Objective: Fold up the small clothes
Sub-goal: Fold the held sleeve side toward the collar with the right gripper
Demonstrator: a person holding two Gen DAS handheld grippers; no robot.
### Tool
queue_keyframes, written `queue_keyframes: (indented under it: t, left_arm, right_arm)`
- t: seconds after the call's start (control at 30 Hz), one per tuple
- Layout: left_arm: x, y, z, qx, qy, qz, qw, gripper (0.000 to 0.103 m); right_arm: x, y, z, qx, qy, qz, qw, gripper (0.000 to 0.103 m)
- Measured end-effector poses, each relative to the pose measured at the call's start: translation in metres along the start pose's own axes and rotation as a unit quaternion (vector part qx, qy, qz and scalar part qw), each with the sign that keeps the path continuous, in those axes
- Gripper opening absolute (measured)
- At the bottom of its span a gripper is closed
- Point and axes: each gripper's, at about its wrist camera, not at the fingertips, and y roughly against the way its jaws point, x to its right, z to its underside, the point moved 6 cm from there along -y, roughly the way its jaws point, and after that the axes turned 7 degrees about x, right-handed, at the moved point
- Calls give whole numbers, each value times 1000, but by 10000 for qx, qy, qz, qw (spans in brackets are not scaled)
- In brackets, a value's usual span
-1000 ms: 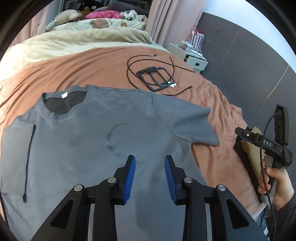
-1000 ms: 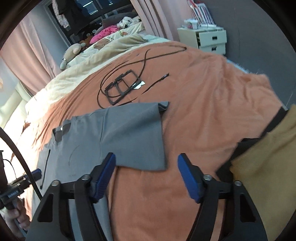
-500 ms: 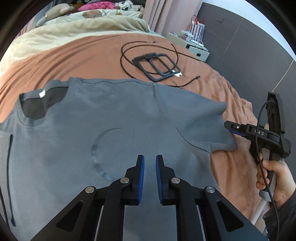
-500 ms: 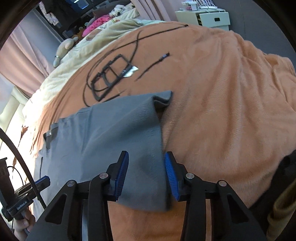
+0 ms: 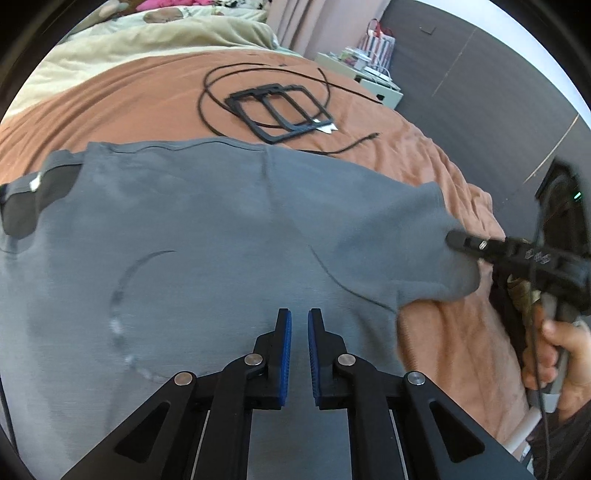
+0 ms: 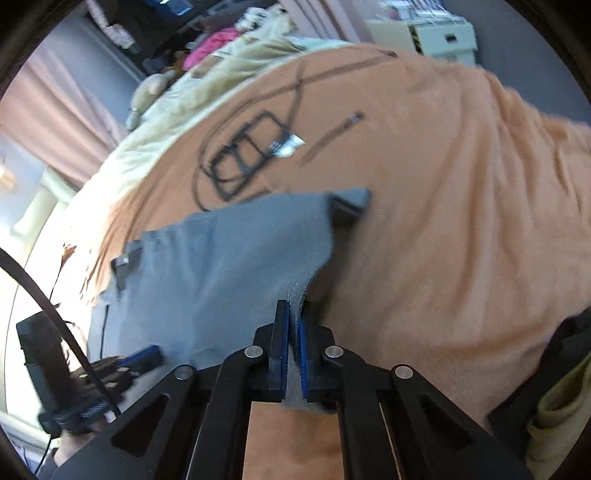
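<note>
A grey T-shirt lies spread flat on the orange bedspread, its collar at the left. My left gripper is over the shirt's lower body with its blue pads nearly together; whether cloth is pinched between them I cannot tell. My right gripper is shut on the hem of the shirt's right sleeve and lifts it off the bedspread. It shows in the left wrist view at the sleeve's edge.
A black frame with looped cables lies on the bedspread beyond the shirt. Pillows and soft toys are at the bed's head. A white nightstand stands at the far right. A mustard and black garment lies at the right.
My right gripper has moved in and shut on the sleeve hem, lifting it. My left gripper has closed its fingers and moved forward over the shirt's body.
</note>
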Motion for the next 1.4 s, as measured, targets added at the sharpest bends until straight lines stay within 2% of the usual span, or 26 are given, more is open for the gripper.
queue_keyframes:
  t: [0.27, 0.4, 0.53, 0.67, 0.83, 1.17, 1.4]
  left_arm:
    - [21, -10, 1, -75, 157, 293, 9994, 10]
    - [36, -17, 6, -175, 272, 672, 9972, 10]
    - [48, -37, 16, -548, 224, 708, 9957, 10]
    - [42, -27, 14, -390, 492, 895, 9940, 10]
    - [20, -2, 6, -164, 551, 746, 9956, 10]
    - [-31, 44, -1, 63, 714, 104, 9974, 10]
    - [-53, 69, -6, 140, 780, -207, 9966, 10]
  right_arm:
    - [-45, 27, -17, 151, 391, -223, 9989, 1]
    - [-64, 30, -18, 155, 444, -390, 9981, 1]
    - [-77, 28, -14, 128, 504, -482, 9975, 1]
    - [-83, 24, -13, 97, 516, -508, 9973, 1]
    - [-91, 20, -8, 39, 496, -601, 9970, 1]
    - [-126, 5, 8, -196, 617, -620, 9960, 1]
    - [-149, -19, 30, -633, 585, -739, 9935, 2]
